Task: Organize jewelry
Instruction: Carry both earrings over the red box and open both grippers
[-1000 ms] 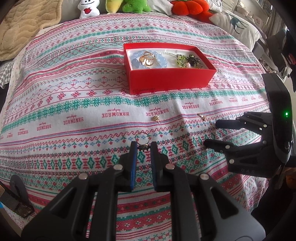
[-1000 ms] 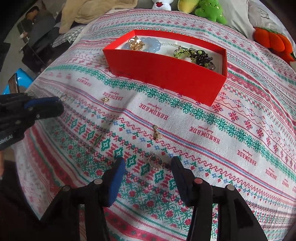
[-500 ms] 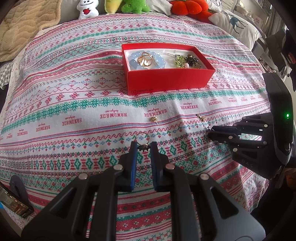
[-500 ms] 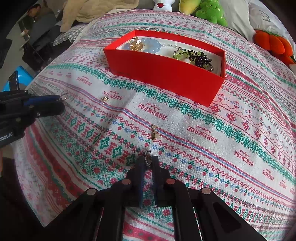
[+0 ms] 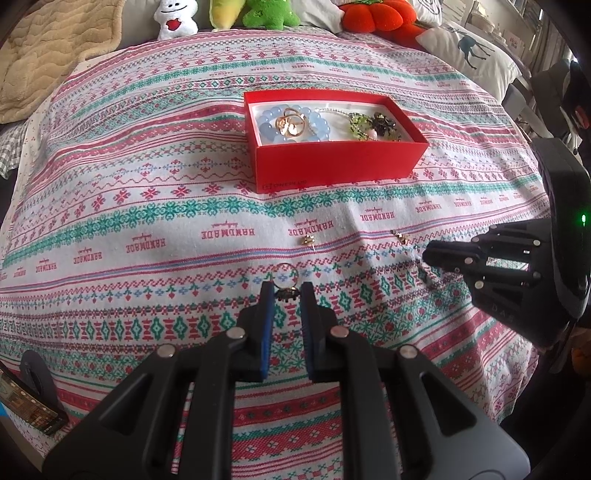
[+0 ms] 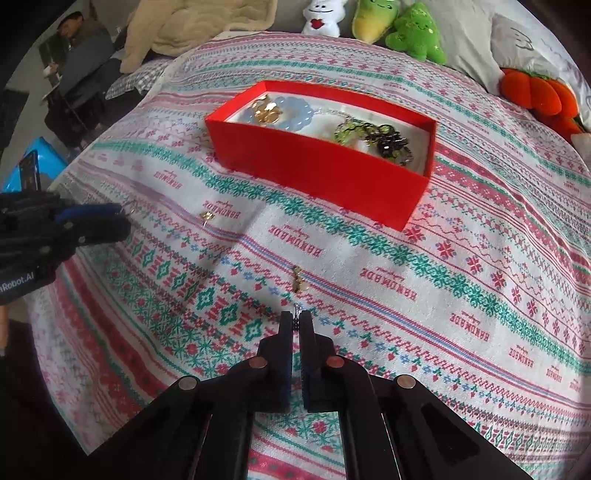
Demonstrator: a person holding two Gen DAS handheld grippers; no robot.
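Observation:
A red box (image 5: 332, 162) (image 6: 325, 177) stands on the patterned cloth and holds a blue bead bracelet (image 5: 317, 123), gold rings and green and dark pieces. My left gripper (image 5: 287, 293) is shut on a gold ring with a dark stone (image 5: 287, 277), held just above the cloth. My right gripper (image 6: 295, 321) is shut on a small silver ring (image 6: 296, 310), seen edge-on. It also shows in the left wrist view (image 5: 428, 256). A gold earring (image 5: 307, 240) (image 6: 207, 216) and a gold charm (image 5: 399, 236) (image 6: 297, 282) lie loose on the cloth.
Plush toys (image 5: 266, 13) and pillows (image 5: 469, 48) line the far edge of the bed. A beige blanket (image 5: 44, 48) lies at the far left. A phone (image 5: 29, 402) sits at the near left edge. A seated person (image 6: 74, 33) is beyond the bed.
My right gripper closed on the small silver ring and lifted it slightly. My left gripper stays shut on its ring and has barely moved.

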